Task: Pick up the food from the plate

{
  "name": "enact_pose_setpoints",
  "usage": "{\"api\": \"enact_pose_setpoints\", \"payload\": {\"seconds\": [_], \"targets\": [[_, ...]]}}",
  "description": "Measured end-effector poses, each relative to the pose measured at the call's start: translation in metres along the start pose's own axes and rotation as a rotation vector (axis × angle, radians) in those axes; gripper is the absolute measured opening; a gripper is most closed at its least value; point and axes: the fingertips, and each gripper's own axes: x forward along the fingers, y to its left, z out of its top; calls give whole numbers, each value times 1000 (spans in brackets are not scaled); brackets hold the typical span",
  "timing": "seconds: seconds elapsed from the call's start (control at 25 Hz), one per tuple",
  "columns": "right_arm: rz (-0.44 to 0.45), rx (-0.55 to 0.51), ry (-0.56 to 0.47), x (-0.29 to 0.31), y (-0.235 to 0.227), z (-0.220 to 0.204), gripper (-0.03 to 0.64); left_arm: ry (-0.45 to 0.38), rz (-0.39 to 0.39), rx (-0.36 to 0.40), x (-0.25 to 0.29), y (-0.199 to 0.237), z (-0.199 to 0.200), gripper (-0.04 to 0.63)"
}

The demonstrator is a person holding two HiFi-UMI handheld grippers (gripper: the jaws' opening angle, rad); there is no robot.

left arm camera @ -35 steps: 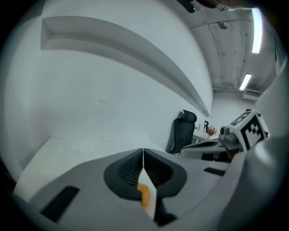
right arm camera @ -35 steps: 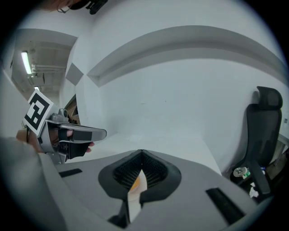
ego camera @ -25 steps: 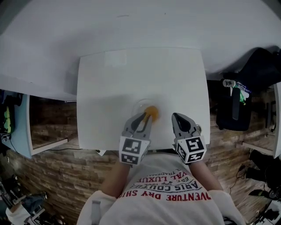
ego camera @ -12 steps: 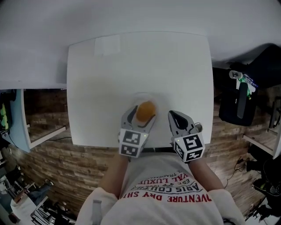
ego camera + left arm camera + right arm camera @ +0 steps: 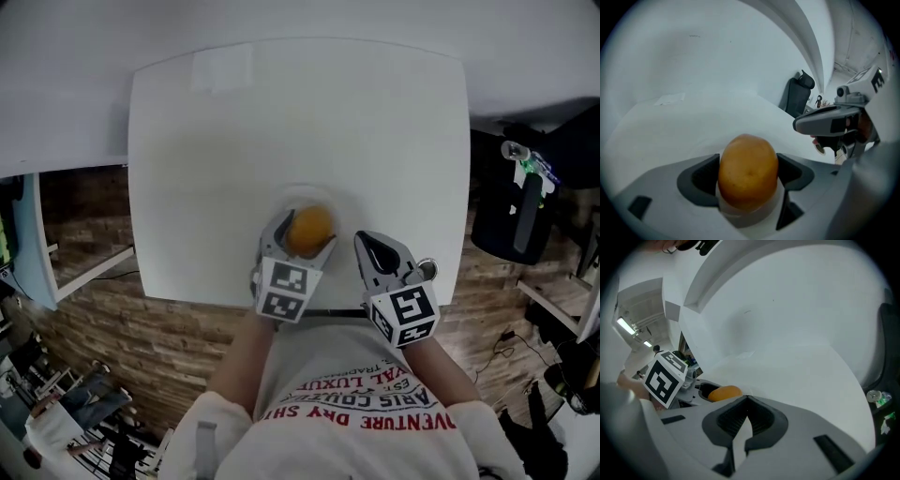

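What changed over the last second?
Left claw closed in on the orange, and its jaws have just been opening; they now straddle it without gripping. Orange stayed on the plate; right claw stayed shut and empty.

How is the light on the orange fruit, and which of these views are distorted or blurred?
Head view: mild barrel distortion bows the white table's edges; flat light, faint shadows. Left gripper view: strong fisheye, dark corners; the orange fruit is sharp, evenly lit, no glare. Right gripper view: same fisheye vignette; the table curves strongly.
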Motion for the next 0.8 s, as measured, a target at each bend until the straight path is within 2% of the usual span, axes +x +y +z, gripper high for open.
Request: {"api": "enact_pose_setpoints", "payload": {"seconds": [0.36,0.8], "targets": [[-11,-9,3,-4,-12,1,5,-3,12,8,0,0,2,359],[-6,-33,-59,-23,1,26,5,-205,98,27,-46,0,61,357]]}}
